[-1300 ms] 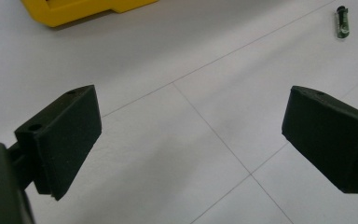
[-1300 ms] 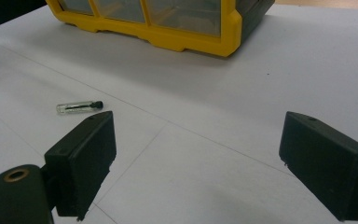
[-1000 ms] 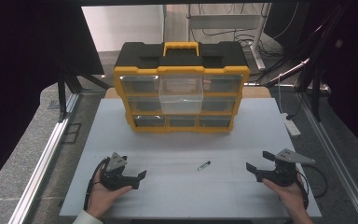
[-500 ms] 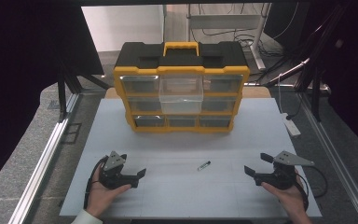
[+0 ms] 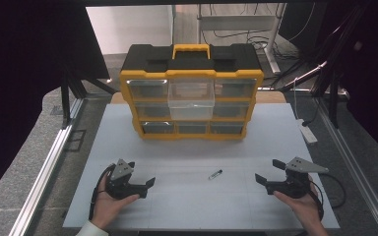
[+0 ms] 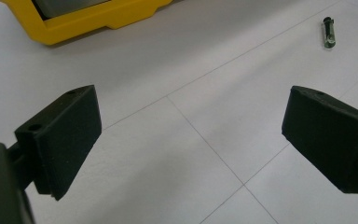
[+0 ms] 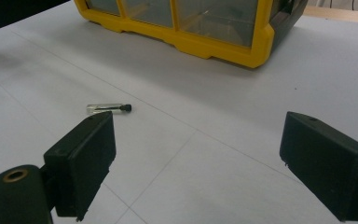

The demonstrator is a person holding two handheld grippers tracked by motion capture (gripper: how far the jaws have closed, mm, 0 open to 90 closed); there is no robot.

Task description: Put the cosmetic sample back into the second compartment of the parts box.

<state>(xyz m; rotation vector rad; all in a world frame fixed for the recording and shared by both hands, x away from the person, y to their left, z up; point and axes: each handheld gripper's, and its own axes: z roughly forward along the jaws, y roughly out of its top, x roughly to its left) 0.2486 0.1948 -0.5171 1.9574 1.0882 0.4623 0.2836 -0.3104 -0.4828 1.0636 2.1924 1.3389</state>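
A small clear vial with a black cap [image 5: 215, 174] lies on the white table [image 5: 187, 152], between my two grippers. In the left gripper view the vial [image 6: 328, 32] is far ahead at the upper right; in the right gripper view the vial [image 7: 108, 108] lies just beyond the left jaw. My left gripper [image 5: 146, 188] rests in a hand at the front left, open and holding nothing [image 6: 191, 135]. At the front right, my right gripper [image 5: 268, 171] is open too, with bare table between its jaws [image 7: 196, 163]. Both point inward toward the vial.
A yellow and black drawer organiser [image 5: 192, 93] stands at the back middle of the table, its clear centre drawer [image 5: 192, 101] pulled out a little. A white power strip [image 5: 307, 132] lies near the right edge. Metal frame rails run along both sides.
The right gripper has edged slightly to the left, toward the vial. The left gripper and the vial have stayed where they were.
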